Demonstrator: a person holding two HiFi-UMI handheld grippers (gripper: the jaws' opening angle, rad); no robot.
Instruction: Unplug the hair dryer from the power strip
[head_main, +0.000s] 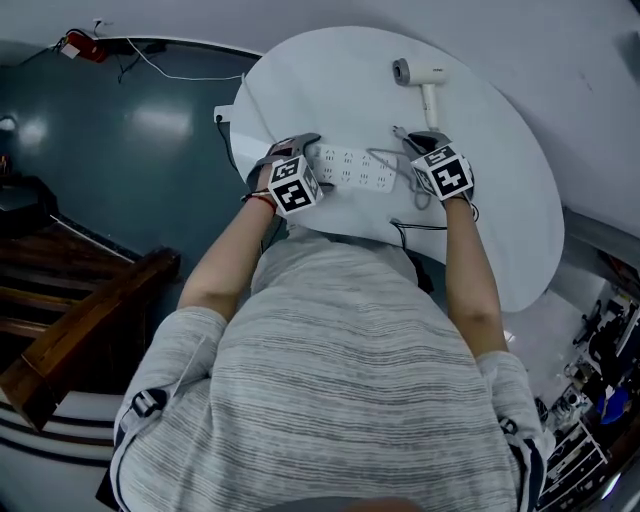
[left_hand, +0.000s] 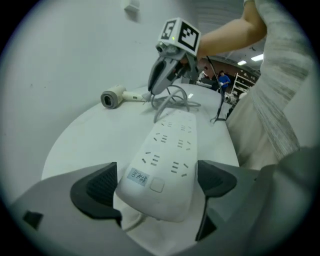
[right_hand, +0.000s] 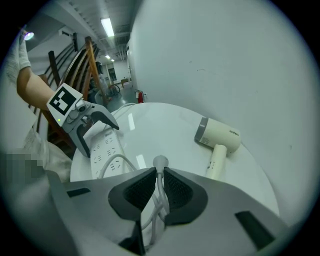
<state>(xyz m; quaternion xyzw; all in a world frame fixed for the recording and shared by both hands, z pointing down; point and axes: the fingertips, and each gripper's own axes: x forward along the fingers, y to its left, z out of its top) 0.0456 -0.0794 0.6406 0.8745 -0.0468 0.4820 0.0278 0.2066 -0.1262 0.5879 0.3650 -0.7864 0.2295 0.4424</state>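
Observation:
A white power strip (head_main: 352, 168) lies on the round white table (head_main: 500, 200), and my left gripper (left_hand: 155, 187) is shut on its near end, a pad against each long side. The sockets that show are empty. My right gripper (right_hand: 159, 187) is shut on the hair dryer's grey cord (right_hand: 117, 165), whose rounded end (right_hand: 160, 161) pokes out above the pads. The cord lies in loops (left_hand: 172, 100) at the strip's far end, below the right gripper (left_hand: 152, 92). The cream hair dryer (right_hand: 217, 137) rests on its side farther back on the table (head_main: 420, 80).
A black cable (head_main: 410, 225) hangs over the table's near edge by the person's body. The strip's own white lead (head_main: 225, 130) drops off the table's left side toward the dark floor. A wooden staircase (head_main: 80, 330) stands at the left.

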